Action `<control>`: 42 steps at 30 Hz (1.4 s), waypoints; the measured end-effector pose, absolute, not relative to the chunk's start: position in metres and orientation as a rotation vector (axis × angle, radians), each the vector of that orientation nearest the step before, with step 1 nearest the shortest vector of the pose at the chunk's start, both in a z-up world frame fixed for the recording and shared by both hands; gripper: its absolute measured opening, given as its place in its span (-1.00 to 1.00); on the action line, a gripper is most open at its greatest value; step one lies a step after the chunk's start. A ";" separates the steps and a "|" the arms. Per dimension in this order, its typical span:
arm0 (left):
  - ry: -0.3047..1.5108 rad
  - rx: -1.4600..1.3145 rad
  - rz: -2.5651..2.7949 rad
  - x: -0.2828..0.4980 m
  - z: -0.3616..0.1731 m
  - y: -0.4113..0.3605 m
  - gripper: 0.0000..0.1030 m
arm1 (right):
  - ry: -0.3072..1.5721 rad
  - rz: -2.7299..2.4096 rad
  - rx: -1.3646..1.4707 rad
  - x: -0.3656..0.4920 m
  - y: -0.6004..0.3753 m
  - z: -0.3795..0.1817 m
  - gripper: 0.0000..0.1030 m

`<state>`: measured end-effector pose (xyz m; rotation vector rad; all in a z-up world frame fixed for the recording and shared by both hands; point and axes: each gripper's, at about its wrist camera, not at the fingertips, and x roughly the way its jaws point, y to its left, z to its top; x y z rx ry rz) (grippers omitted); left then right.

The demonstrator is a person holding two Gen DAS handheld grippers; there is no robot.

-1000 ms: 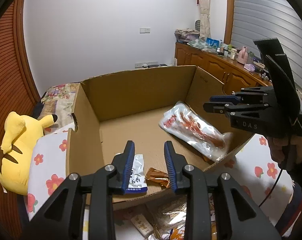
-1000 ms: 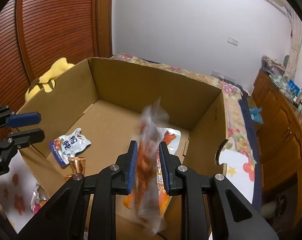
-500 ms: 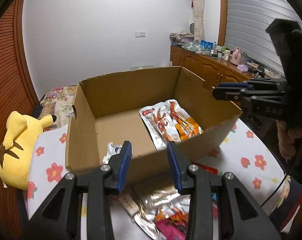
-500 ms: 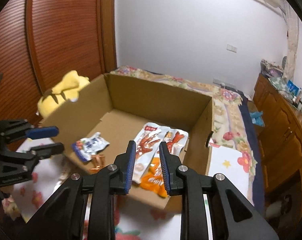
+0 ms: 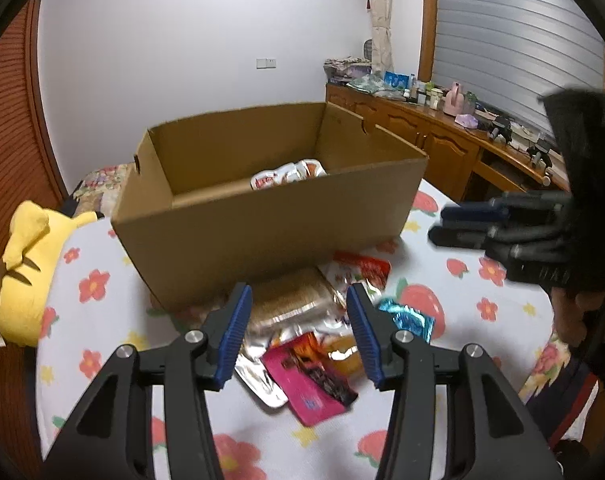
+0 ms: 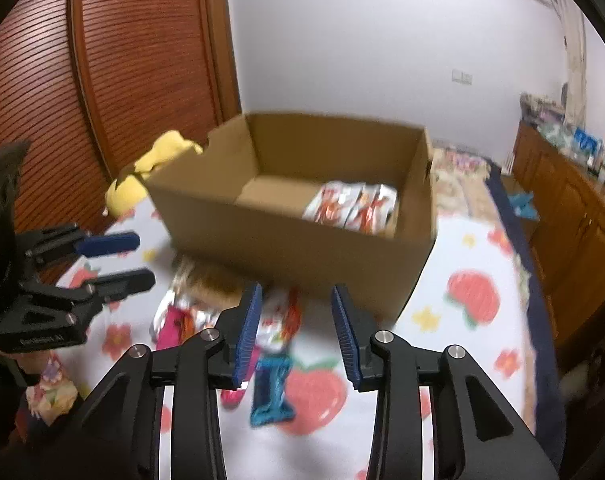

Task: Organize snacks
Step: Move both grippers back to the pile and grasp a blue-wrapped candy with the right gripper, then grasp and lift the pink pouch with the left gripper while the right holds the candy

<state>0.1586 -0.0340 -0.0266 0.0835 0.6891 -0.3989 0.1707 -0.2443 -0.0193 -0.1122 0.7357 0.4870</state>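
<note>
Left wrist view shows the left gripper (image 5: 298, 332), its jaws just having been opening, standing apart with nothing clamped, above a heap of snack packets (image 5: 302, 344) on the flowered cloth (image 5: 482, 320). A pink packet (image 5: 308, 380) lies at 6 o'clock of that heap, a blue packet (image 5: 408, 318) at 3 o'clock. At 12 o'clock sits the cardboard box (image 5: 262, 232) with white-and-red packets (image 5: 288, 174) inside. A yellow plush toy (image 5: 26, 268) lies at 9 o'clock. The right gripper (image 6: 298, 332), its jaws also just having been opening, is apart and empty over the blue packet (image 6: 272, 392); the box (image 6: 302, 252) is beyond.
</note>
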 end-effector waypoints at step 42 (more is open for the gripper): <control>0.826 0.295 -0.530 0.178 -0.082 -0.087 0.32 | 0.833 0.479 -0.185 0.160 -0.263 -0.103 -0.55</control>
